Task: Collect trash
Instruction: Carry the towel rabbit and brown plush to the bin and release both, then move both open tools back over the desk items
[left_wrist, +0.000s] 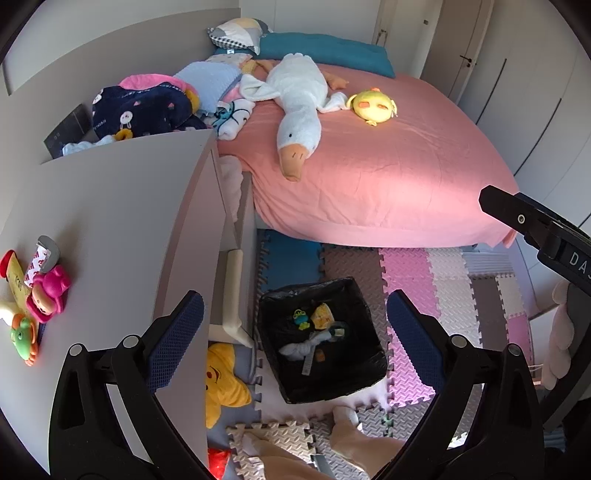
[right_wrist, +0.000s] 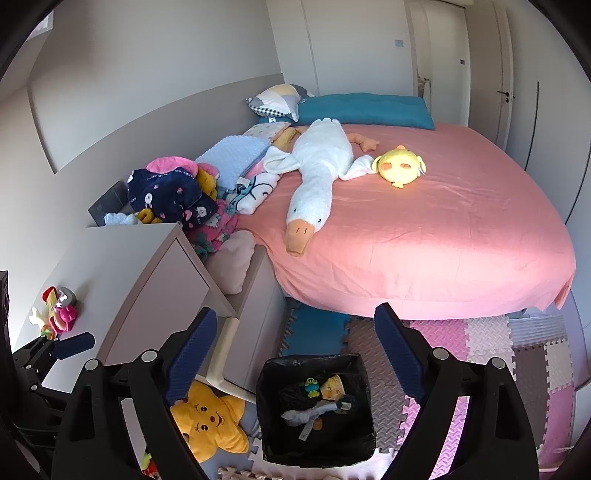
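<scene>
Both the left gripper and right gripper are hanging released and empty above the black-lined trash bin, which is sitting at six o'clock on the foam mat, holding scraps.

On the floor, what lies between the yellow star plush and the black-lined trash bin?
Nothing lies there: between the yellow star plush and the trash bin only a narrow strip of foam floor mat shows, seen best in the right wrist view.

Both wrist views, high, angled down, sharing bin
</scene>
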